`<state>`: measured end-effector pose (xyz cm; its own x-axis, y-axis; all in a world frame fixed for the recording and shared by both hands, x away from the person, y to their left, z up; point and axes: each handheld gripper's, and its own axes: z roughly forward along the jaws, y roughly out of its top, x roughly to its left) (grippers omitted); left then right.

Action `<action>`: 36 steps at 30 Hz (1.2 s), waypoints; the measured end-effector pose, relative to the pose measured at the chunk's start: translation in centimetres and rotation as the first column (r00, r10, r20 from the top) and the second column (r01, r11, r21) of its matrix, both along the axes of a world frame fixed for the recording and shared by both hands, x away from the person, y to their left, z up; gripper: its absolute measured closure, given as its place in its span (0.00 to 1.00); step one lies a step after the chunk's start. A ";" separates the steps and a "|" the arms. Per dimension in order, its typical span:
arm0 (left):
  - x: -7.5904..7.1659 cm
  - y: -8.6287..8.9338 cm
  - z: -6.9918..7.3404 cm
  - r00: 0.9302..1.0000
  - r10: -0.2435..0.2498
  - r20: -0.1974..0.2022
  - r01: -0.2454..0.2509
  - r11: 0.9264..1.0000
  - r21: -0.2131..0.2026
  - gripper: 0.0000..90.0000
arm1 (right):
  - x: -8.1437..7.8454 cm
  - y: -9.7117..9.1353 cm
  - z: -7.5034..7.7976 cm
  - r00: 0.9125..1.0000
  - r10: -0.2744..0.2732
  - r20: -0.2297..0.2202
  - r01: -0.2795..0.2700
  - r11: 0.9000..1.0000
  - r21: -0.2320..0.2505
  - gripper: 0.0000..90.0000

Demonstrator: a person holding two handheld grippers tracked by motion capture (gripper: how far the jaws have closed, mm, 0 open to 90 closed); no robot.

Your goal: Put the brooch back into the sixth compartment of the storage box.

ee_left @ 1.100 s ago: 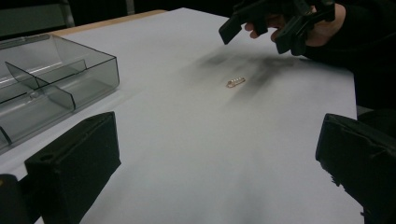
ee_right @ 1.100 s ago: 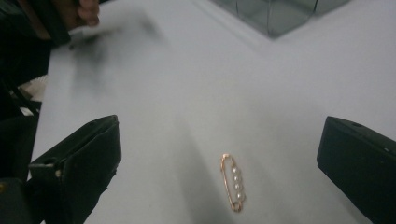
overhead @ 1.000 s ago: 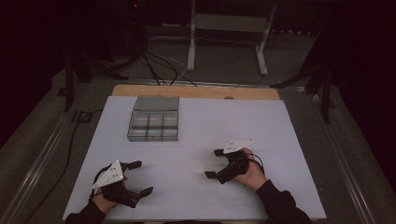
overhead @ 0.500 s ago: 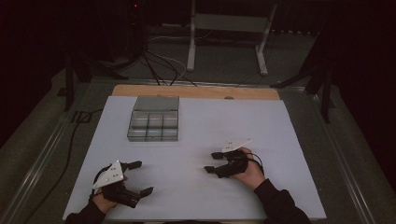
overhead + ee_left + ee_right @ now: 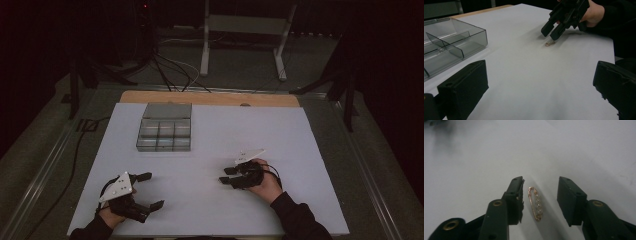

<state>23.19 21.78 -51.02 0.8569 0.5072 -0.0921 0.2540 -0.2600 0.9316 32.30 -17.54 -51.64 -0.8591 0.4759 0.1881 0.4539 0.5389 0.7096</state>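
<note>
Right gripper view: the right gripper (image 5: 540, 195) straddles a small gold safety pin with pearl beads (image 5: 535, 203) lying flat on the white table (image 5: 474, 157), right of centre; its jaws have just been closing, the pads not yet pressing the pin. Grasp step, I judge; next, finish the pinch, lift, likely carry to the far-left clear compartment box (image 5: 165, 129). Left gripper (image 5: 145, 191) rests spread, near left.
</note>
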 end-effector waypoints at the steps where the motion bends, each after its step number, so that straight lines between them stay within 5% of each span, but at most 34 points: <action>1: 0.0 0.0 0.0 1.000 0.000 0.000 0.000 1.000 0.000 0.01 | 0.0 0.1 0.0 1.000 -0.001 -0.004 0.001 1.000 -0.006 0.64; 16: 0.0 -0.1 -0.1 1.000 -0.006 -0.004 0.006 1.000 0.006 0.01 | -0.1 0.6 -0.4 1.000 0.015 -0.015 -0.016 0.998 -0.057 0.82; 25: 0.0 -0.1 -0.1 1.000 -0.008 -0.004 0.008 1.000 0.007 0.01 | -0.5 1.1 -0.4 0.999 0.031 0.025 -0.028 0.994 -0.101 0.88; 36: 0.0 -0.1 -0.1 1.000 -0.007 -0.004 0.007 1.000 0.007 0.01 | -0.5 1.4 -0.1 1.000 0.015 0.001 -0.015 0.993 -0.116 0.95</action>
<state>23.19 21.70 -51.08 0.8602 0.5015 -0.0920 0.2556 -0.2681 0.9289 31.77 -16.16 -51.73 -0.8668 0.4812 0.1304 0.4435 0.6245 0.6429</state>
